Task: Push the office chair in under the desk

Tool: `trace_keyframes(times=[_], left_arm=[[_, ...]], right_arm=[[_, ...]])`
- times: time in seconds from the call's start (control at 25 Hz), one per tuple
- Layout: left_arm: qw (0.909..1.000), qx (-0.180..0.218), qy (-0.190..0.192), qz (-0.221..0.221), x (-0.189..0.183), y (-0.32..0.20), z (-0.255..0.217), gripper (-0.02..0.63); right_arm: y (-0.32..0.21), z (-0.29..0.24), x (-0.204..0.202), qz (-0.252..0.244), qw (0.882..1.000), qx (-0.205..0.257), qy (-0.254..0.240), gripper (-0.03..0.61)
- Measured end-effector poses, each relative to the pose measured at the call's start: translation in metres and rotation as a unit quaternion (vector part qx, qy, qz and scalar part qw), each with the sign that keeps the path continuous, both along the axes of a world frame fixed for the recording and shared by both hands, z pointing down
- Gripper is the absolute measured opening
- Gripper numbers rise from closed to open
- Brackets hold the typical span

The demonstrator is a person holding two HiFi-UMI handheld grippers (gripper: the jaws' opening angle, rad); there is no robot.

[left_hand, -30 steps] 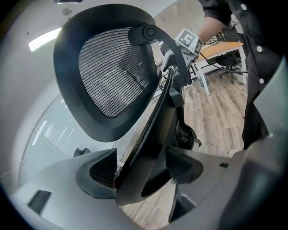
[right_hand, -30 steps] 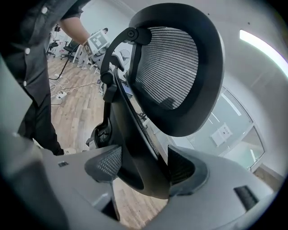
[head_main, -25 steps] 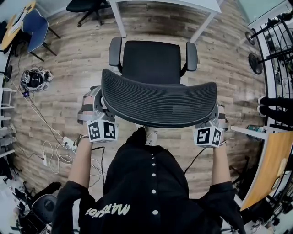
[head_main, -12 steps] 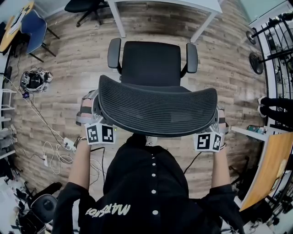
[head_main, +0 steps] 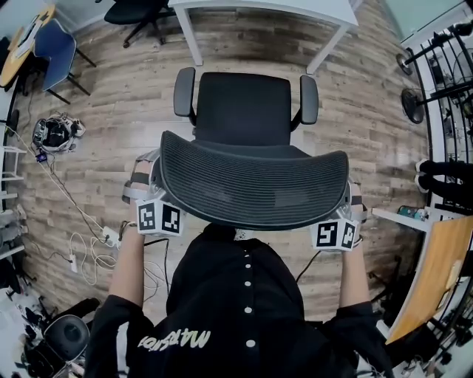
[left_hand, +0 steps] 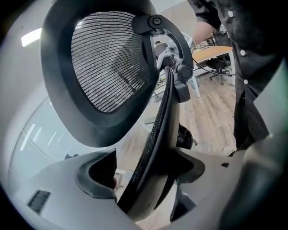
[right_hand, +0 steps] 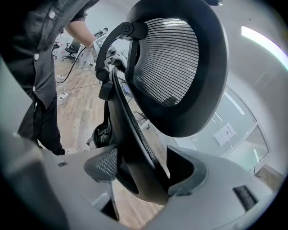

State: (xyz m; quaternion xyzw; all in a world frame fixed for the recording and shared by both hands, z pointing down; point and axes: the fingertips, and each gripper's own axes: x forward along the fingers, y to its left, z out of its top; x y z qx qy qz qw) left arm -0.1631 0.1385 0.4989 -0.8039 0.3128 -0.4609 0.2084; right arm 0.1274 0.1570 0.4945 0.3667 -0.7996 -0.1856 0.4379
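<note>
The black office chair faces the white desk [head_main: 295,7], its seat [head_main: 242,107] short of the desk's legs. I stand behind its mesh backrest [head_main: 251,188]. My left gripper [head_main: 151,184] is at the backrest's left edge. Its jaws are opening, with the rim [left_hand: 157,117] between them and a gap showing beside one pad [left_hand: 96,179]. My right gripper [head_main: 347,210] holds the backrest's right edge. There the rim [right_hand: 130,134] sits pressed between both pads.
A blue chair [head_main: 55,44] and another black chair's base [head_main: 140,11] stand at the upper left. Cables and a power strip [head_main: 111,235] lie on the wooden floor to my left. A black rack [head_main: 443,81] and a wooden tabletop [head_main: 436,266] line the right side.
The backrest's top and both grippers have come slightly nearer to me in the head view. A little more of the desk shows at the top.
</note>
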Motion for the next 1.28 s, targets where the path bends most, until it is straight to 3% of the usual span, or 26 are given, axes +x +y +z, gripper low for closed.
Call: trace_keyframes(times=[0.32, 0.8, 1.28], left_arm=[[0.9993, -0.028, 0.006, 0.023, 0.007, -0.005, 0.012, 0.373], [0.9991, -0.034, -0.003, 0.026, 0.009, -0.040, 0.016, 0.373], [0.9985, -0.037, 0.001, 0.041, 0.006, -0.073, 0.018, 0.373]], right_arm=[[-0.006, 0.005, 0.004, 0.014, 1.000, -0.020, 0.004, 0.325], [-0.034, 0.010, 0.005, 0.024, 0.999, -0.031, 0.012, 0.327], [-0.060, 0.011, 0.002, 0.038, 0.999, -0.011, 0.014, 0.327]])
